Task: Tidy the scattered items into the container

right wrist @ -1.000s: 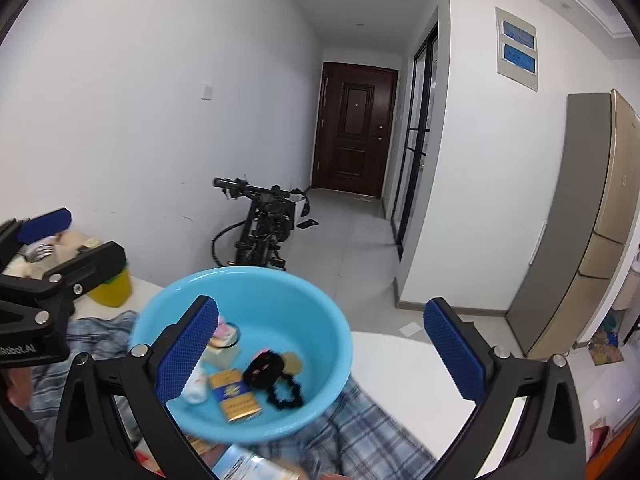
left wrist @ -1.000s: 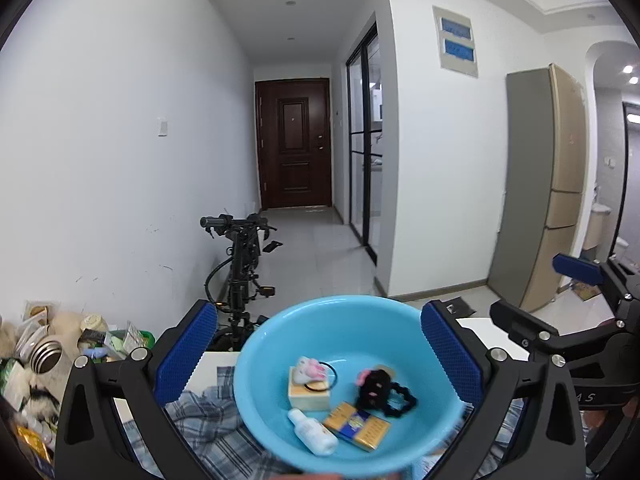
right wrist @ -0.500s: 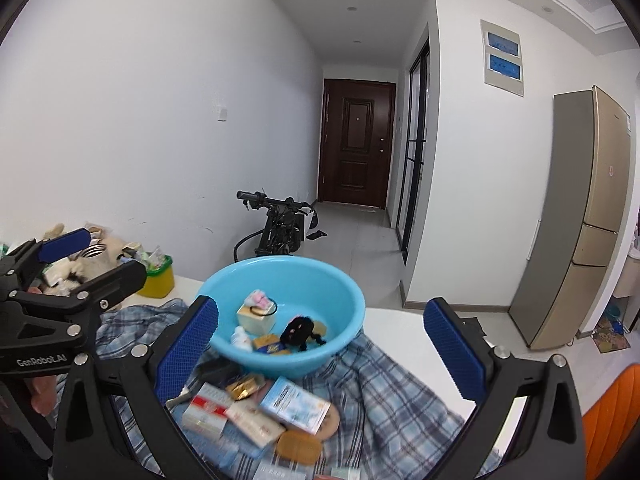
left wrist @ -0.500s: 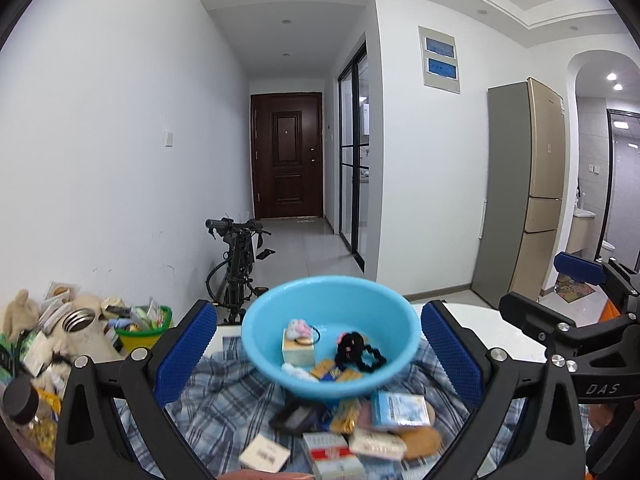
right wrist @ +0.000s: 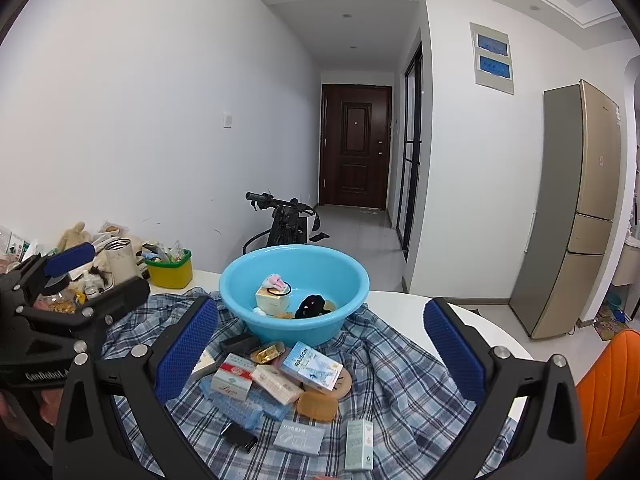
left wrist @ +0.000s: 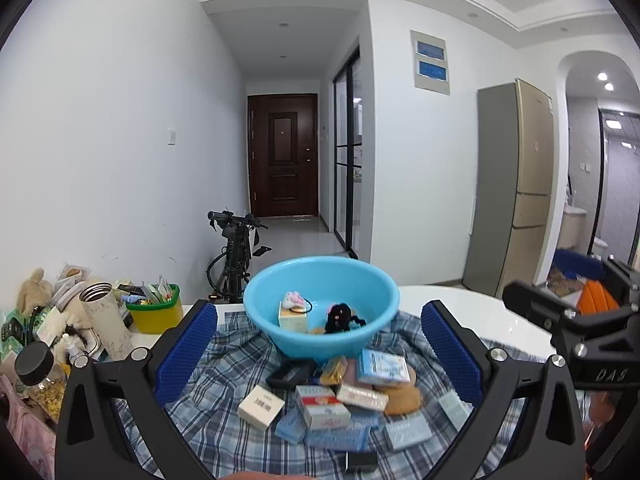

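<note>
A light blue basin (left wrist: pixel 320 280) (right wrist: pixel 294 276) stands on a plaid cloth (left wrist: pixel 224 428) (right wrist: pixel 400 380) and holds a small box, a black plush toy (left wrist: pixel 338 316) and a few small items. Several small boxes and packets lie scattered on the cloth in front of it, among them a red-and-white box (left wrist: pixel 322 406) (right wrist: pixel 232 376) and a blue-and-white box (left wrist: pixel 382 366) (right wrist: pixel 312 364). My left gripper (left wrist: pixel 320 352) is open and empty, held back from the basin above the items. My right gripper (right wrist: pixel 322 352) is open and empty, also above the items.
A green tub (left wrist: pixel 156 312) (right wrist: pixel 168 270), a steel flask (left wrist: pixel 106 320), jars and clutter stand at the table's left. The white table (left wrist: pixel 472 312) shows bare at the right. An orange chair (right wrist: pixel 608 396) is at right. A bicycle (left wrist: pixel 234 256) stands behind.
Both grippers have pulled back and up from the basin. The basin now looks smaller and farther, and the scattered boxes on the cloth have come into view.
</note>
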